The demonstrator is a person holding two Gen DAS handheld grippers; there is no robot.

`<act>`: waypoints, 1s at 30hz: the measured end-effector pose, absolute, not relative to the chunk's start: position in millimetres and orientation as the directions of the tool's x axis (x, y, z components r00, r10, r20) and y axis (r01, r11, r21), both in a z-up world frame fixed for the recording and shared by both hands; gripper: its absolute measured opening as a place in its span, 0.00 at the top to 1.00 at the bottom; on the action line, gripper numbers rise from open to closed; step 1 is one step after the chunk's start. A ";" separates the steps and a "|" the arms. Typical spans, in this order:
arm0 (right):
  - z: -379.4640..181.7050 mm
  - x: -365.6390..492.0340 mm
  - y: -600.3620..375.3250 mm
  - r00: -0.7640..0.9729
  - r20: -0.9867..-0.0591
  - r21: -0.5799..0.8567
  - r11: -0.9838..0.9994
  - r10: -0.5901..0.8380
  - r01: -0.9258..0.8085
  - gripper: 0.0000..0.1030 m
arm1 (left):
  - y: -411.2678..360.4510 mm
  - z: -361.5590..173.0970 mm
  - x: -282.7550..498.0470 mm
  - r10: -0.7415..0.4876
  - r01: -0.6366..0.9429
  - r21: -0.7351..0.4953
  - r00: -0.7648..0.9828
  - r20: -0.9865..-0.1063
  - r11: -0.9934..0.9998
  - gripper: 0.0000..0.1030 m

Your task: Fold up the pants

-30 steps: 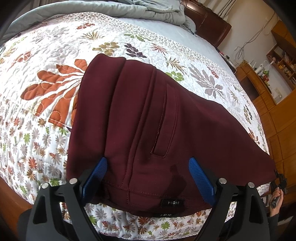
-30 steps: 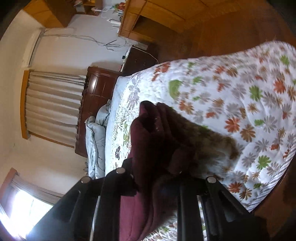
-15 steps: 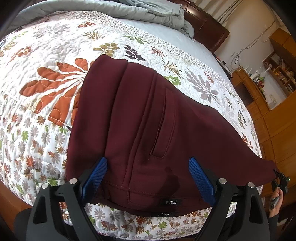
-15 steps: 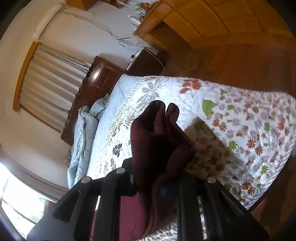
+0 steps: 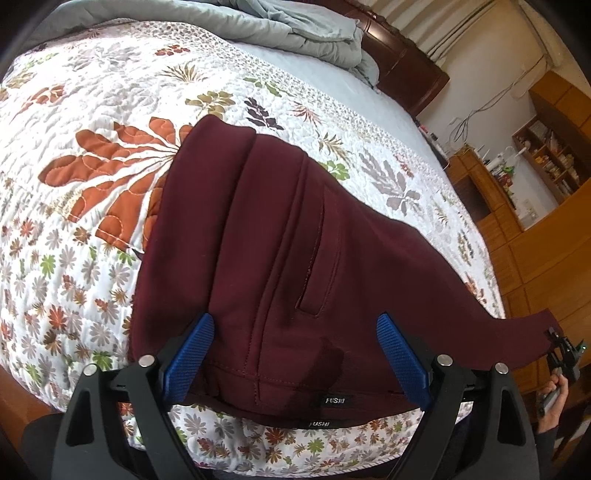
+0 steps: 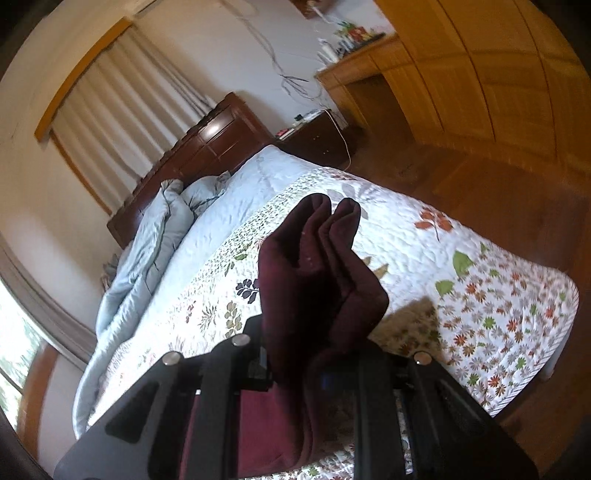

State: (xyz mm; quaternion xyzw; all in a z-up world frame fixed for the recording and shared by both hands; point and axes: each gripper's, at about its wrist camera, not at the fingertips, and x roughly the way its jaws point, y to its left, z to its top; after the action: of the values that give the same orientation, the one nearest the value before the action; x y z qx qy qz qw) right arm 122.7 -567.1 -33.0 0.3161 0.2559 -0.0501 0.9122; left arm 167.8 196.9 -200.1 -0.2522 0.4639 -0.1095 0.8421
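Observation:
Dark maroon pants (image 5: 288, 240) lie on the floral quilt, waistband with its small label nearest in the left wrist view. My left gripper (image 5: 295, 321) hangs open over the waistband, its blue pads (image 5: 192, 347) wide apart on either side of the back pocket. The leg end stretches to the far right, where my right gripper (image 5: 563, 350) holds it off the bed in a person's hand (image 5: 554, 398). In the right wrist view a bunch of folded maroon cloth (image 6: 314, 266) stands up between the jaws of my right gripper (image 6: 314, 369), which is shut on it. Its pads are hidden by the cloth.
The quilt (image 5: 92, 258) covers a wide bed. A crumpled grey duvet (image 5: 295, 29) lies by the dark wooden headboard (image 5: 406, 66). Wooden cabinets (image 5: 546, 258) and shelves line the right side. A dark nightstand (image 6: 317, 136) and wooden floor (image 6: 498, 192) lie beyond the bed.
My right gripper has risen and rolled with the leg end in it, so the bed now shows from higher up. The left gripper has hardly moved.

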 end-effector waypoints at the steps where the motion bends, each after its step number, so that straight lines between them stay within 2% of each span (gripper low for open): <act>1: -28.7 123.8 -561.7 0.864 -0.500 0.536 0.806 0.066 0.249 0.85 | 198.4 -199.6 166.8 -0.426 -0.047 -0.537 0.550 -0.718 0.843 0.12; 10: -1.9 132.3 -521.5 0.860 -0.509 0.438 0.873 0.043 0.215 0.85 | 207.5 -194.1 157.6 -0.486 -0.008 -0.605 0.589 -0.646 0.796 0.12; 20: 22.7 141.0 -473.3 0.858 -0.513 0.330 0.928 0.021 0.174 0.85 | 190.7 -179.8 145.3 -0.464 0.086 -0.533 0.618 -0.635 0.842 0.12; 30: 31.7 153.8 -426.4 0.848 -0.530 0.221 0.967 0.009 0.127 0.85 | 201.4 -177.2 138.0 -0.485 0.092 -0.569 0.641 -0.594 0.817 0.12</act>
State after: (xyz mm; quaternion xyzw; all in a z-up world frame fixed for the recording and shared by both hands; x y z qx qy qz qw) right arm 153.8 -426.4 31.7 0.1248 0.2740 -0.0309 0.9531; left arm 138.0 201.4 -177.2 -0.2525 0.3896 -0.1659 0.8701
